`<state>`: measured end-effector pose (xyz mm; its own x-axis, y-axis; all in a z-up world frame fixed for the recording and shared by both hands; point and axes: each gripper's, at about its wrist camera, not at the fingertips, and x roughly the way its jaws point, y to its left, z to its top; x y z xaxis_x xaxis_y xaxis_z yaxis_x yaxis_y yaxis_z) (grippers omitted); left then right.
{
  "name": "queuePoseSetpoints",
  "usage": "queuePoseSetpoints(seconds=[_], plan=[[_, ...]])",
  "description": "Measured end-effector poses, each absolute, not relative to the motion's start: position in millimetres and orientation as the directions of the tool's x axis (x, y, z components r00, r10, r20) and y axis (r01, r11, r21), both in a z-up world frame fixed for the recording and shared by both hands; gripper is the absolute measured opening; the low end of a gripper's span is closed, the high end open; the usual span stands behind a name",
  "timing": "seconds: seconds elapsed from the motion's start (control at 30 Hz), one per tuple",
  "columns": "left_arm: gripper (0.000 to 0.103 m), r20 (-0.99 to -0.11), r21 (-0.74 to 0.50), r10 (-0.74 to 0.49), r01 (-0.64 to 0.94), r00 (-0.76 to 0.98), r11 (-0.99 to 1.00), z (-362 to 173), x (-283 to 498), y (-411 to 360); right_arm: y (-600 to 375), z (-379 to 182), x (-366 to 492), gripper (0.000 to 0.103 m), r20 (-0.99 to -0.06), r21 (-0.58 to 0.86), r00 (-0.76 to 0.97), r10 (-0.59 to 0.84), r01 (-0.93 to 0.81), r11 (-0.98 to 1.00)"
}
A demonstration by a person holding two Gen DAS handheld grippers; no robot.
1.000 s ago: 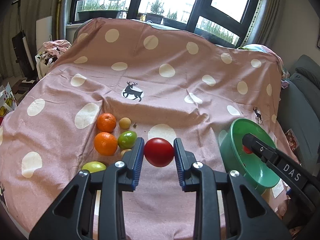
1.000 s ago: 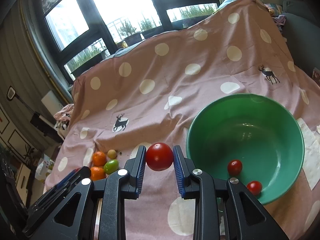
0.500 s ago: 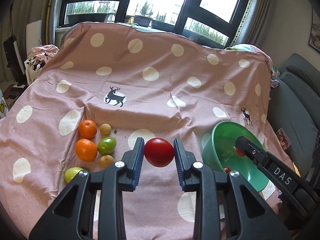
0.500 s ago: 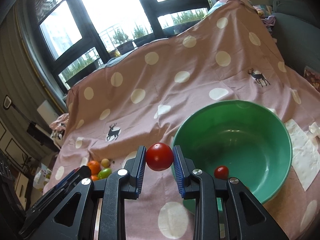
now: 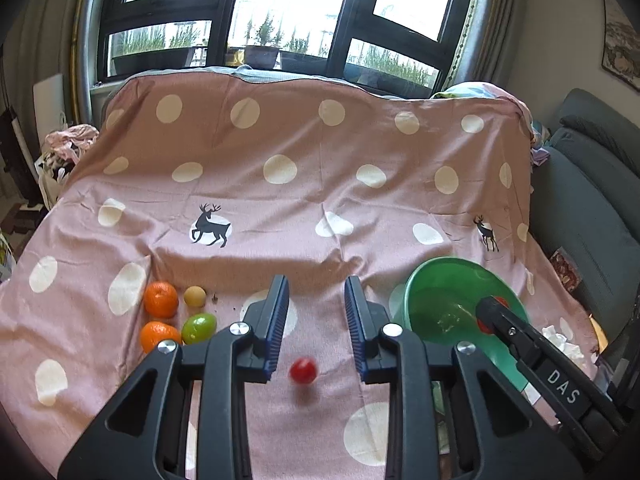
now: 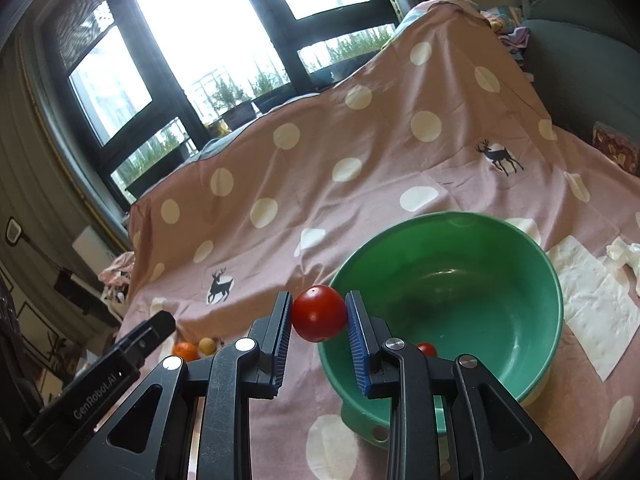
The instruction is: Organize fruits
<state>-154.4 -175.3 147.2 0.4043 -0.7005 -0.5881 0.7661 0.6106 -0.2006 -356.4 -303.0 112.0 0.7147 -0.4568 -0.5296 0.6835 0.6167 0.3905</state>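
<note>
Pinched in the right gripper [image 6: 318,311]: a cherry tomato [image 6: 320,320], above the left rim of the green bowl [image 6: 554,280]. Left gripper [image 5: 316,300] slightly spread, empty. Below it, blurred, a second tomato [image 5: 303,370] near the front edge of the dotted cloth [image 5: 280,140]. Probably light, smooth and thin-skinned; best to grip gently across the middle.

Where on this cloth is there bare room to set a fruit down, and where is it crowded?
Free: the wide stretch of cloth behind the fruit, around the deer print, and the strip between the lime and the bowl, save one tomato. Crowded: the near-left patch with the oranges, and right of the bowl, where napkins lie.
</note>
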Motion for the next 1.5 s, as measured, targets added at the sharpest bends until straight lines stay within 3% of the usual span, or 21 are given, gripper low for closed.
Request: queuePoseSetpoints(seconds=[0.87, 1.5], plan=[[0.029, -0.75, -0.242, -0.576, 0.676, 0.326, 0.696, 91, -73, -195, -309, 101, -347, 0.029, -0.57, 0.383, 0.697, -0.434, 0.693, 0.61], [0.028, -0.862, -0.083, -0.373, 0.632, 0.342, 0.771, 34, -34, -220, -304, 99, -333, 0.029, -0.577, 0.387, 0.72, -0.385, 0.656, 0.648]])
